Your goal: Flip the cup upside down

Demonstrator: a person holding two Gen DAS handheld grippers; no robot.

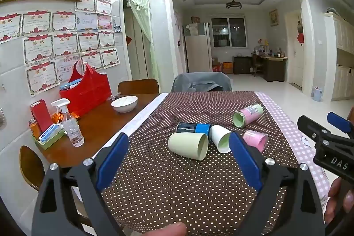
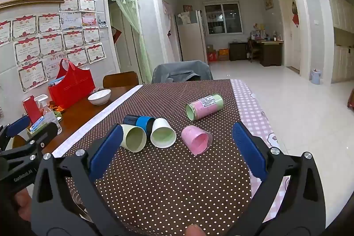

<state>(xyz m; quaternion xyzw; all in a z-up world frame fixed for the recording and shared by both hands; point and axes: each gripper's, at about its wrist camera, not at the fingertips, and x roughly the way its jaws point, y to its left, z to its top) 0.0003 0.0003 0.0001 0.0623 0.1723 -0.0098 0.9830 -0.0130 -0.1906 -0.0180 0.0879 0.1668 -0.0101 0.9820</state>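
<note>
Several cups lie on their sides on the brown dotted cloth (image 1: 177,180): a pale green cup (image 1: 188,145) (image 2: 133,138), a white cup (image 1: 221,141) (image 2: 162,133), a pink cup (image 1: 255,138) (image 2: 195,139), a blue and black cup (image 1: 193,127) (image 2: 139,121), and a pink and green labelled cup (image 1: 247,115) (image 2: 204,106) farther back. My left gripper (image 1: 179,158) is open and empty, short of the green cup. My right gripper (image 2: 177,152) is open and empty, short of the pink and white cups. Each gripper shows at the edge of the other's view.
To the left on the wooden table (image 1: 97,123) stand a white bowl (image 1: 124,103), a red basket (image 1: 87,92), a spray bottle (image 1: 70,125) and a small tray of packets (image 1: 47,136). A chair with a grey jacket (image 1: 201,82) stands at the far edge. A pink checked cloth (image 1: 285,125) borders the right side.
</note>
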